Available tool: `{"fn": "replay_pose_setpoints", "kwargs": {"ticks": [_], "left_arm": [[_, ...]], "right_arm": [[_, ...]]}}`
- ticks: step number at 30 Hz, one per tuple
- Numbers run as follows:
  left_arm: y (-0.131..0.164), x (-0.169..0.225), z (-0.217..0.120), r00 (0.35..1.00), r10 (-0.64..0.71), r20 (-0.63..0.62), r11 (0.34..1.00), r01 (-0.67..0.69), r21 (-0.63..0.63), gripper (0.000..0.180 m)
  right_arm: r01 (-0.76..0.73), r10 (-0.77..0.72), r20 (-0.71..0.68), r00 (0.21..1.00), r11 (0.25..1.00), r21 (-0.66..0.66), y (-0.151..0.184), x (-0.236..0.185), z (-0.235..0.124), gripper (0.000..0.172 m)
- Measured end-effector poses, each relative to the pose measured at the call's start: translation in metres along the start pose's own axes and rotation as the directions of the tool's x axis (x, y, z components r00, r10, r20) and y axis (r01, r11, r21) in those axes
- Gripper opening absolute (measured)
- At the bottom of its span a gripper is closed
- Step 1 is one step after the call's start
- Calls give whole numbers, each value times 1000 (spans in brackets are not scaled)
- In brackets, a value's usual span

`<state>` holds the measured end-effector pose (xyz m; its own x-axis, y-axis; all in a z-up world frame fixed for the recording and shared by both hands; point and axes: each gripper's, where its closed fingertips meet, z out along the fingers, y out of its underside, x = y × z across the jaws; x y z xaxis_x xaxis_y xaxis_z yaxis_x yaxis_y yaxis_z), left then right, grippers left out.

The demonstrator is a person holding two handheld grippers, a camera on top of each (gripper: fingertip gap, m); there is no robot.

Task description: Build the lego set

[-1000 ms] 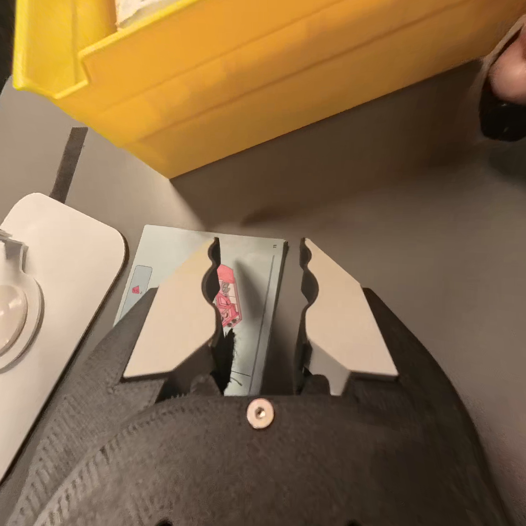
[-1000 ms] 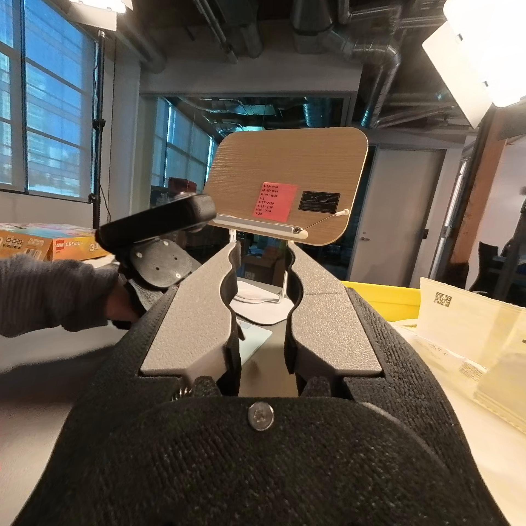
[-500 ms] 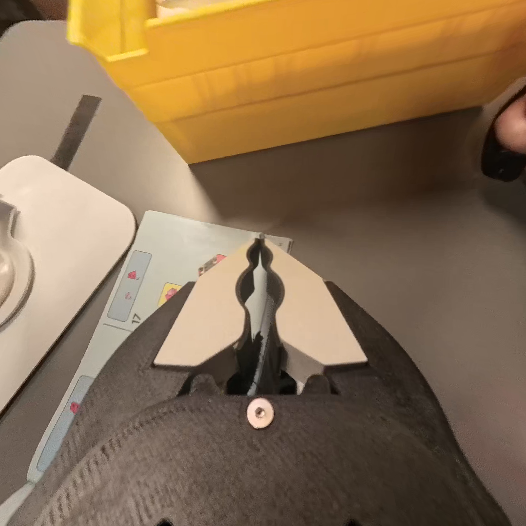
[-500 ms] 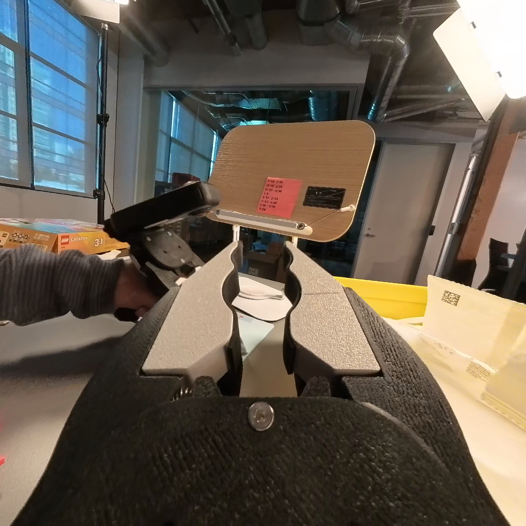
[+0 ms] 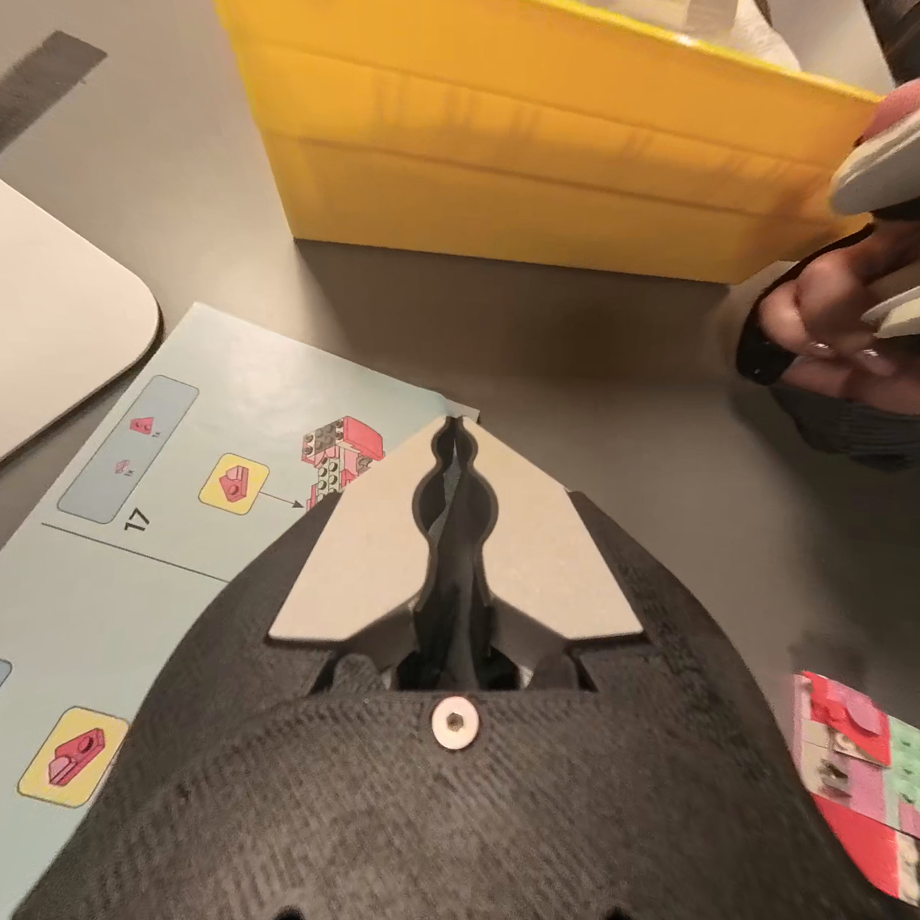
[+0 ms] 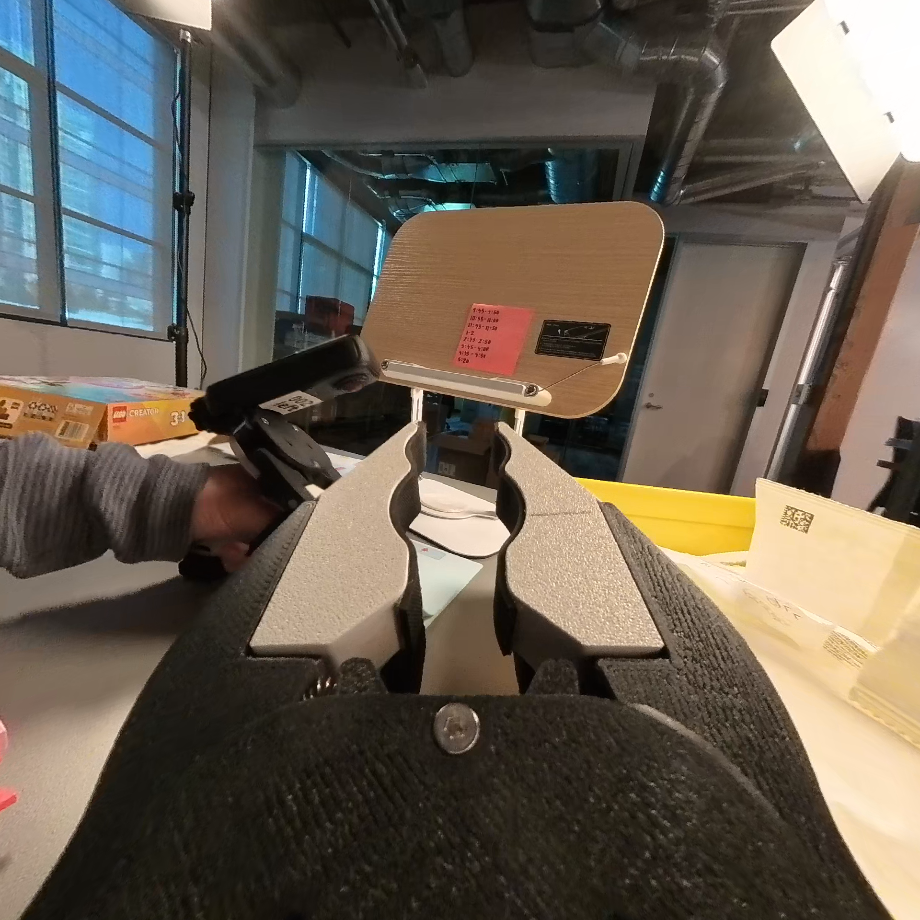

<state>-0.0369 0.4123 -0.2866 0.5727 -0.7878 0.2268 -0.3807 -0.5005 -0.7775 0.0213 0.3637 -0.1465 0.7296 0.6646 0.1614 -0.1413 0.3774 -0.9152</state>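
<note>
On the grey worktop, in front of a yellow bin, we saw the left claw pressed together on the corner of an open booklet page. A pale strip of the sheet ran up between its fingers. A second before, those fingers had stood spread over the same page, so the pinch was new, and the view had swung right along the bin. A white plate lay left of the booklet and a pink brick model at lower right. The right claw hung partly spread with nothing between its fingers, much as before, facing a wooden board on a stand. Pale bags lay in the bin.
</note>
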Motion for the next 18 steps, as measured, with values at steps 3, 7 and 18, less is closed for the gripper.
{"fn": "replay_pose_setpoints", "kwargs": {"ticks": [3, 7, 18], "left_arm": [[1, 1, 4, 1000, -5, -3, 1000, 5, -14, 0], [1, 3, 8, 999, -13, -31, 999, 12, -32, 0], [2, 4, 10, 998, -26, -58, 999, 24, -47, 2]], "right_arm": [[-1, 1, 1, 1000, 1000, -3, 1, 0, 0, 24], [16, -16, -11, 1000, 1000, 6, -1, 1, -1, 16], [17, -17, -9, 1000, 1000, 2, -1, 1, -1, 15]]}}
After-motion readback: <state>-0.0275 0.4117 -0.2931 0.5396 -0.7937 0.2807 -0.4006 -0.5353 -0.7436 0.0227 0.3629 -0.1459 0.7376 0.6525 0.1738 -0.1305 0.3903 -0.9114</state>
